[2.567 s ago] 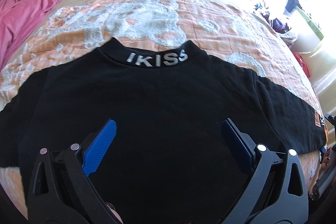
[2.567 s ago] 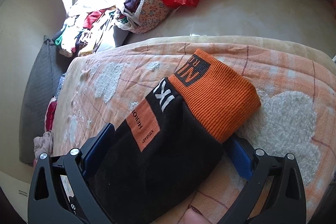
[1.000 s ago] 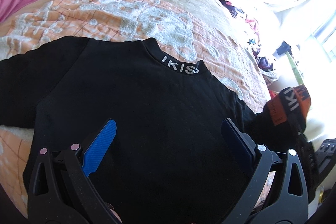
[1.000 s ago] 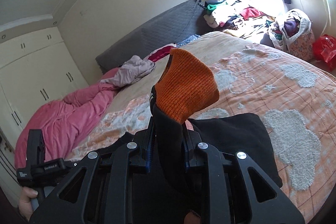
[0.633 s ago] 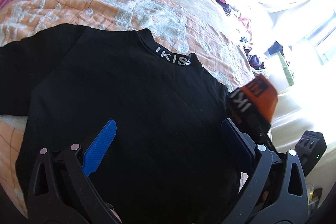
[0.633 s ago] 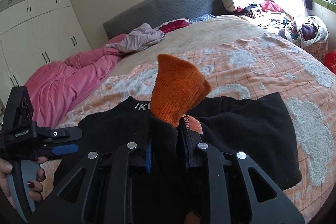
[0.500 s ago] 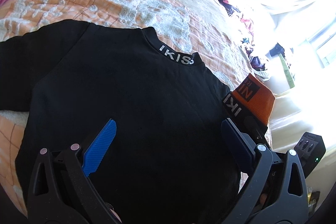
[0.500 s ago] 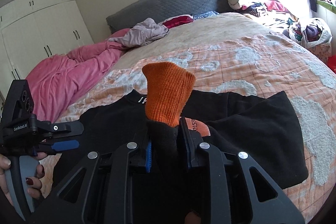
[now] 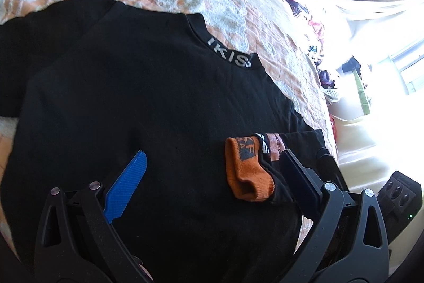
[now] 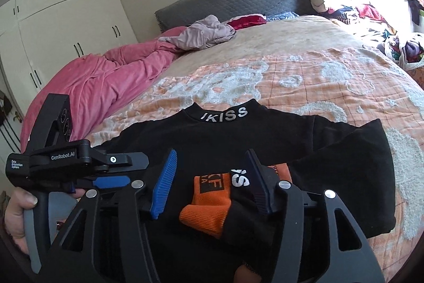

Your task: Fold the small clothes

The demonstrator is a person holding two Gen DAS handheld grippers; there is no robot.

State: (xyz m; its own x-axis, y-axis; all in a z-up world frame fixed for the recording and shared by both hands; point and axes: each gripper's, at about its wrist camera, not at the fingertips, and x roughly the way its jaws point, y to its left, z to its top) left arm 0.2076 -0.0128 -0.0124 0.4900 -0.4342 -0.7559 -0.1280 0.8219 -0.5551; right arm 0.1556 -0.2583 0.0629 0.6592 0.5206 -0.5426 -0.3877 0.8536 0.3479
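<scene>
On the bed [image 10: 304, 44], the soft, light shirt [image 10: 238, 139] seems best pinched at its orange cuff [image 10: 209, 206], lying between the opening right gripper [image 10: 212, 182]; left gripper [image 9: 212, 177] spread.

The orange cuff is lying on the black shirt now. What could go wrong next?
1. The orange cuff lies bunched, not flat, on the black shirt; the fold may end up lumpy.
2. The right tool is opening with the cuff between its pads; pulling back could snag and drag the sleeve.
3. The other sleeve is unfolded.
</scene>
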